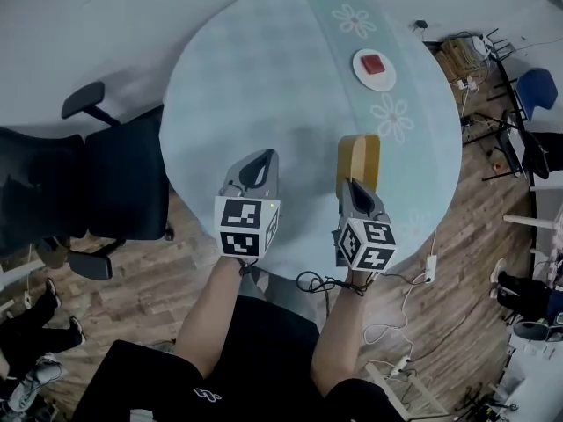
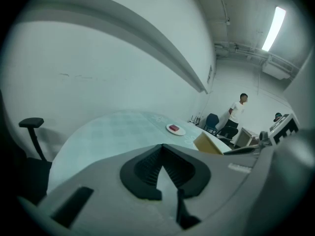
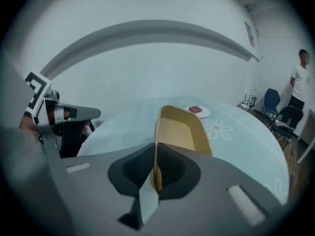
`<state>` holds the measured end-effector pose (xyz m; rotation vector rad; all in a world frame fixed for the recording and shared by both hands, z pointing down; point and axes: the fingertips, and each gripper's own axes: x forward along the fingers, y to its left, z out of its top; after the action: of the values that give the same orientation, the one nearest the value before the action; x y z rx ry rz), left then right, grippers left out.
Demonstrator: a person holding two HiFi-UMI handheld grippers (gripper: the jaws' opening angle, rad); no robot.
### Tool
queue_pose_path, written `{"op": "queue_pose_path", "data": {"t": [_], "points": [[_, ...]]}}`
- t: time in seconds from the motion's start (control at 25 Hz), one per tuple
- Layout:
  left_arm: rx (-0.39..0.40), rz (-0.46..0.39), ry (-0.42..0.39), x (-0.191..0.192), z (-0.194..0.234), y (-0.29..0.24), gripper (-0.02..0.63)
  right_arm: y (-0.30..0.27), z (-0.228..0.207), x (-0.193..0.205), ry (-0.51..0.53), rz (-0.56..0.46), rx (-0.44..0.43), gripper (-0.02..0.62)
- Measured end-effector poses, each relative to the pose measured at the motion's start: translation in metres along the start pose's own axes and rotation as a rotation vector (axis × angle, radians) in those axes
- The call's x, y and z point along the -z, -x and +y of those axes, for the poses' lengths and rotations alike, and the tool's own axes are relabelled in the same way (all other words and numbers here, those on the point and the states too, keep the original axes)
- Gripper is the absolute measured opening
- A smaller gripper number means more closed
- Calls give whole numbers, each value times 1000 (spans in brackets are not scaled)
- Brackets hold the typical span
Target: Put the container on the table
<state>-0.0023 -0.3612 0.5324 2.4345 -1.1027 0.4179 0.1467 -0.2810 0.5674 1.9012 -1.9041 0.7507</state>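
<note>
A yellow-tan container point(image 1: 359, 162) point(image 3: 181, 130) hangs over the near right part of the round table point(image 1: 264, 69), tipped on its side. My right gripper point(image 1: 355, 190) point(image 3: 156, 170) is shut on the container's near wall, with the pads pressing its edge. My left gripper point(image 1: 257, 167) point(image 2: 160, 167) hovers over the table's near edge, to the left of the container, shut with nothing between its pads. The container point(image 2: 212, 144) shows to the right in the left gripper view.
A white plate point(image 1: 374, 69) with a red block point(image 1: 375, 62) sits at the table's far right. A black office chair point(image 1: 97, 183) stands to the left of the table. Cables and a power strip point(image 1: 429, 269) lie on the wooden floor. A person point(image 2: 237, 113) stands far off.
</note>
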Motion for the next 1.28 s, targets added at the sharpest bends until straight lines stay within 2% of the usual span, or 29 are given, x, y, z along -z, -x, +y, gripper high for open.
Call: {"op": "queue_pose_path", "data": {"t": [0.24, 0.32, 0.4, 0.44, 0.52, 0.64, 0.76, 1.04, 1.16, 1.28], "points": [[-49, 65, 25, 26, 19, -12, 2, -55, 23, 42, 157, 161, -21, 29], [-64, 71, 38, 28, 25, -13, 2, -66, 29, 49, 230, 200, -22, 29], [-68, 73, 44, 27, 26, -15, 2, -71, 34, 52, 261, 213, -47, 32], [-68, 72, 45, 27, 26, -16, 2, -73, 38, 52, 252, 211, -74, 43], [-65, 68, 45, 25, 24, -18, 2, -73, 43, 50, 217, 198, -125, 134], [-57, 49, 42, 15, 17, -21, 2, -62, 37, 27, 127, 93, -127, 100], [-46, 15, 32, -4, 7, -21, 2, -41, 15, -14, -25, -76, -106, 12], [6, -122, -43, -81, -43, -22, 2, 33, -43, -126, -308, -466, -141, 11], [32, -185, -79, -112, -67, -16, 2, 62, -55, -162, -288, -562, -131, 11], [47, -249, -111, -144, -87, -10, 2, 77, -56, -188, -190, -560, -106, 9]]}}
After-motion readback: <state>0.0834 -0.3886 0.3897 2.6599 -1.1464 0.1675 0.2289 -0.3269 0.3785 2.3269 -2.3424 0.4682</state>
